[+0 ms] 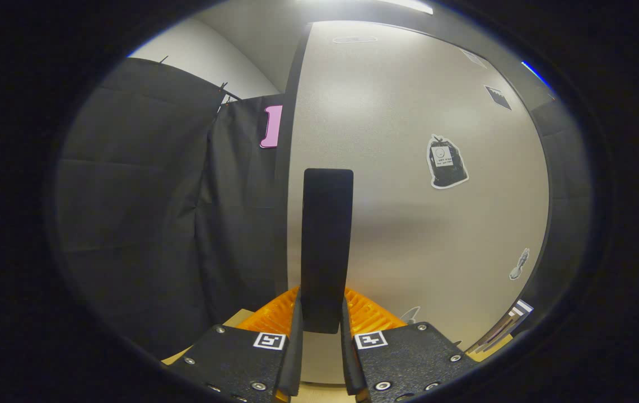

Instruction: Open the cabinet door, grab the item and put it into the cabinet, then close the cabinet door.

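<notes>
The cabinet door (409,140) is held by its dark upright handle (326,246), which is clamped between both fingers of the gripper (322,324) so the panel can be swung. Stickers (447,162) are seen across the door face.

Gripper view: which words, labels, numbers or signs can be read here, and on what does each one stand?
None can be read.
Sticker shaped like a dark bag on the cabinet door: its small white label is too blurred to read.
Hand-held gripper, shut on the door's black handle: square black-and-white markers, no letters.
</notes>
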The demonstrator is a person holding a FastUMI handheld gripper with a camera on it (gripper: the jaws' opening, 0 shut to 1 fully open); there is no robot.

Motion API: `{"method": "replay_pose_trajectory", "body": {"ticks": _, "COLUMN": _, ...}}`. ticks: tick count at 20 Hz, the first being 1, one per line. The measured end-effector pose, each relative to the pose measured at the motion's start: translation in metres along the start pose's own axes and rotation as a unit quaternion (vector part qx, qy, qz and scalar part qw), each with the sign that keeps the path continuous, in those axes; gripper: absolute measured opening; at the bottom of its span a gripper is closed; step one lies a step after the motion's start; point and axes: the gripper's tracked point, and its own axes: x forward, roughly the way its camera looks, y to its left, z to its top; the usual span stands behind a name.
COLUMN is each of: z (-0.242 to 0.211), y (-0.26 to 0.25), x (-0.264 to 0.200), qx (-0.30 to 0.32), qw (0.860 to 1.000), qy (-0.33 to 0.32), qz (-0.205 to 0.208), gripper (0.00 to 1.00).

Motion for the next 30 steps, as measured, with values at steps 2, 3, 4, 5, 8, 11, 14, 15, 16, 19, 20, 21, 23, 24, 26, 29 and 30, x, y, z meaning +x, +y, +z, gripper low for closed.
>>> {"method": "replay_pose_trajectory", "body": {"ticks": 2, "z": 0.001, "y": 0.001, "x": -0.01, "qx": -0.004, "qw": 1.0, "qy": 0.001, "qz": 0.007, "gripper": 0.31}}
{"method": "replay_pose_trajectory", "body": {"ticks": 3, "z": 0.002, "y": 0.005, "x": -0.021, "qx": -0.005, "qw": 1.0, "qy": 0.001, "qz": 0.011, "gripper": 0.31}}
{"method": "replay_pose_trajectory", "body": {"ticks": 4, "z": 0.002, "y": 0.007, "x": -0.03, "qx": -0.004, "qw": 1.0, "qy": 0.001, "qz": 0.018, "gripper": 0.3}}
{"method": "replay_pose_trajectory", "body": {"ticks": 5, "z": 0.003, "y": 0.008, "x": -0.04, "qx": -0.003, "qw": 1.0, "qy": 0.001, "qz": 0.026, "gripper": 0.31}}
{"method": "replay_pose_trajectory", "body": {"ticks": 8, "z": 0.005, "y": 0.007, "x": -0.063, "qx": -0.007, "qw": 0.998, "qy": -0.002, "qz": 0.059, "gripper": 0.31}}
{"method": "replay_pose_trajectory", "body": {"ticks": 11, "z": 0.008, "y": 0.005, "x": -0.08, "qx": -0.003, "qw": 0.996, "qy": -0.002, "qz": 0.09, "gripper": 0.31}}
{"method": "replay_pose_trajectory", "body": {"ticks": 14, "z": 0.01, "y": 0.002, "x": -0.094, "qx": -0.001, "qw": 0.993, "qy": -0.003, "qz": 0.118, "gripper": 0.31}}
{"method": "replay_pose_trajectory", "body": {"ticks": 15, "z": 0.01, "y": 0.0, "x": -0.094, "qx": 0.0, "qw": 0.992, "qy": -0.004, "qz": 0.129, "gripper": 0.31}}
{"method": "replay_pose_trajectory", "body": {"ticks": 16, "z": 0.009, "y": -0.001, "x": -0.094, "qx": 0.001, "qw": 0.99, "qy": -0.004, "qz": 0.139, "gripper": 0.31}}
{"method": "replay_pose_trajectory", "body": {"ticks": 19, "z": 0.008, "y": -0.007, "x": -0.095, "qx": 0.003, "qw": 0.986, "qy": -0.002, "qz": 0.169, "gripper": 0.31}}
{"method": "replay_pose_trajectory", "body": {"ticks": 20, "z": 0.007, "y": -0.009, "x": -0.095, "qx": 0.003, "qw": 0.984, "qy": 0.001, "qz": 0.179, "gripper": 0.31}}
{"method": "replay_pose_trajectory", "body": {"ticks": 21, "z": 0.006, "y": -0.011, "x": -0.097, "qx": 0.004, "qw": 0.982, "qy": 0.003, "qz": 0.19, "gripper": 0.31}}
{"method": "replay_pose_trajectory", "body": {"ticks": 23, "z": 0.006, "y": -0.016, "x": -0.102, "qx": 0.006, "qw": 0.977, "qy": 0.006, "qz": 0.212, "gripper": 0.31}}
{"method": "replay_pose_trajectory", "body": {"ticks": 24, "z": 0.006, "y": -0.018, "x": -0.106, "qx": 0.007, "qw": 0.975, "qy": 0.005, "qz": 0.22, "gripper": 0.3}}
{"method": "replay_pose_trajectory", "body": {"ticks": 26, "z": 0.005, "y": -0.024, "x": -0.111, "qx": 0.003, "qw": 0.972, "qy": 0.0, "qz": 0.233, "gripper": 0.31}}
{"method": "replay_pose_trajectory", "body": {"ticks": 29, "z": 0.005, "y": -0.032, "x": -0.12, "qx": 0.0, "qw": 0.969, "qy": -0.004, "qz": 0.248, "gripper": 0.31}}
{"method": "replay_pose_trajectory", "body": {"ticks": 30, "z": 0.005, "y": -0.034, "x": -0.121, "qx": -0.001, "qw": 0.967, "qy": -0.005, "qz": 0.253, "gripper": 0.31}}
